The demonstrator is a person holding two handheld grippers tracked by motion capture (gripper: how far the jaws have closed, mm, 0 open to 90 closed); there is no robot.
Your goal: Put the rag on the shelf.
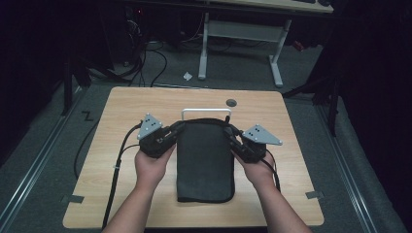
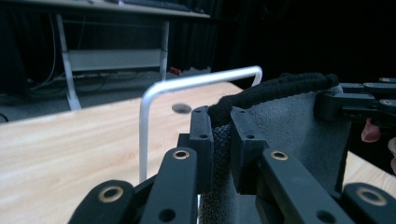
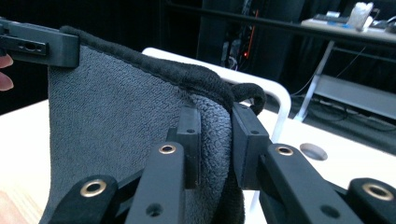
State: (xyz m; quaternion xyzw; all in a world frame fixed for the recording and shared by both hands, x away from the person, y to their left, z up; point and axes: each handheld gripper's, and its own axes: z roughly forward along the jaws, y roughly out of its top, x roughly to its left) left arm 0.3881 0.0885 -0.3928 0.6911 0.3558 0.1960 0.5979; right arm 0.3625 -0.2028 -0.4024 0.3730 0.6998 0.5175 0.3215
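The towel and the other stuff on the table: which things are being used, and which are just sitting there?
Being used:
- dark grey towel, held up by its top corners
- left gripper, shut on one corner
- right gripper, shut on the other corner
- metal rail, just behind the towel

Just lying about:
- round hole cover in the table
- white scrap on the floor

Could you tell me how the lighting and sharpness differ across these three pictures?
High view: the table is evenly lit and the room around it is dark; the towel looks nearly black. Left gripper view: the left tongs and towel hem are sharp, the rack and far desk softer. Right gripper view: the right tongs and towel weave are crisp, the tabletop washes out pale.
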